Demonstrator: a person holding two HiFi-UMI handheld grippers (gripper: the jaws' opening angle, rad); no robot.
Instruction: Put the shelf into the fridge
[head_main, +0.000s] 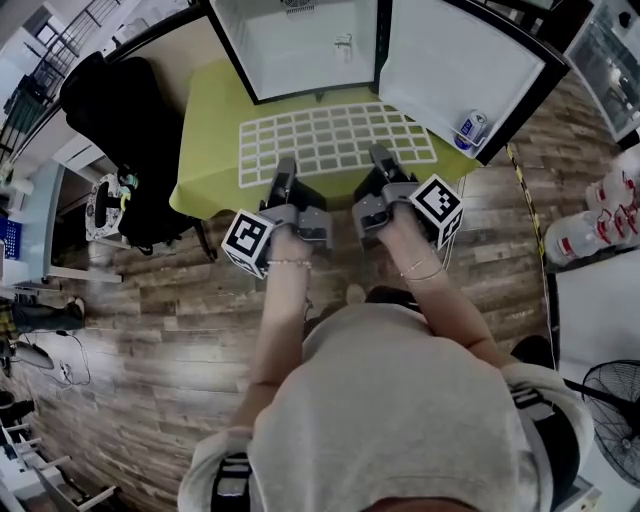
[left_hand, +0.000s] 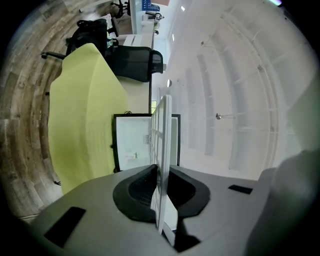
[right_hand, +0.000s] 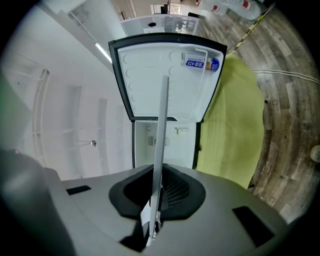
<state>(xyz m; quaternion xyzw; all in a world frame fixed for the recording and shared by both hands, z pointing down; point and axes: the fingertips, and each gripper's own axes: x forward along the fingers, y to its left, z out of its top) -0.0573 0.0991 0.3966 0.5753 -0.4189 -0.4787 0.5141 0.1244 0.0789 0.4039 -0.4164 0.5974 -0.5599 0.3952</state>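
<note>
1. Right now the left claw (head_main: 285, 176) and the right claw (head_main: 383, 162) both grip the near edge of the white wire shelf (head_main: 335, 138), one toward each end of it.
2. In the left gripper view the left claw (left_hand: 161, 192) has its dark pads closed on the shelf (left_hand: 163, 145), which shows edge-on as a thin white grid running away from the camera.
3. The right gripper view shows the same: the right claw (right_hand: 157, 192) is clamped on the shelf (right_hand: 162, 135), seen as a narrow pale bar.
4. From the head view the shelf lies about flat over the yellow-green tabletop (head_main: 205, 135), just in front of the fridge (head_main: 300, 45); whether it touches the cloth cannot be told.
5. The fridge stands at the far side of the tabletop with its white interior exposed, and the shelf is wholly outside it.
6. The fridge door (head_main: 450, 65) is swung open to the right, with a blue and white can (head_main: 472, 128) in its lower rack.
7. Each claw carries a marker cube on its near end, and the person's bare forearms reach forward to them.
8. A black office chair (head_main: 115, 110) stands left of the tabletop on the wood-plank floor (head_main: 150, 330).
9. Clear bottles (head_main: 595, 235) with red labels lie at the right edge, and a fan (head_main: 612, 400) shows at the near right.
</note>
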